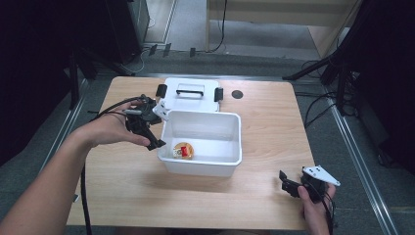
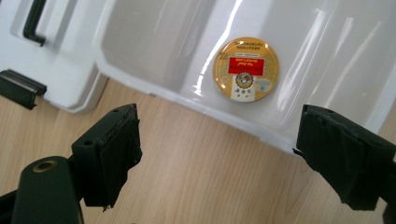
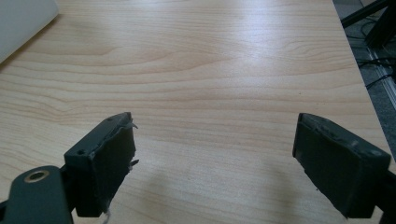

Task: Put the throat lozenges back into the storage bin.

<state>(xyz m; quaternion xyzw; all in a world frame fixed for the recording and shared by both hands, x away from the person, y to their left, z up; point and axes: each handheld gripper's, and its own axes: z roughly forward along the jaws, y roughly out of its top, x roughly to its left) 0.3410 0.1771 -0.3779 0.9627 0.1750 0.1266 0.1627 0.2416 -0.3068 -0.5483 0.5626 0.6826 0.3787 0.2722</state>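
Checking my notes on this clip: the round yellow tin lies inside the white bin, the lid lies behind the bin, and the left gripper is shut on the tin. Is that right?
Not quite. The left gripper is open with nothing between its jaws, outside the white bin; the left gripper view shows this. The round yellow tin does lie inside the bin, and the lid lies behind it.

Lab: tripod legs (image 1: 313, 66), floor cables (image 1: 318, 110)
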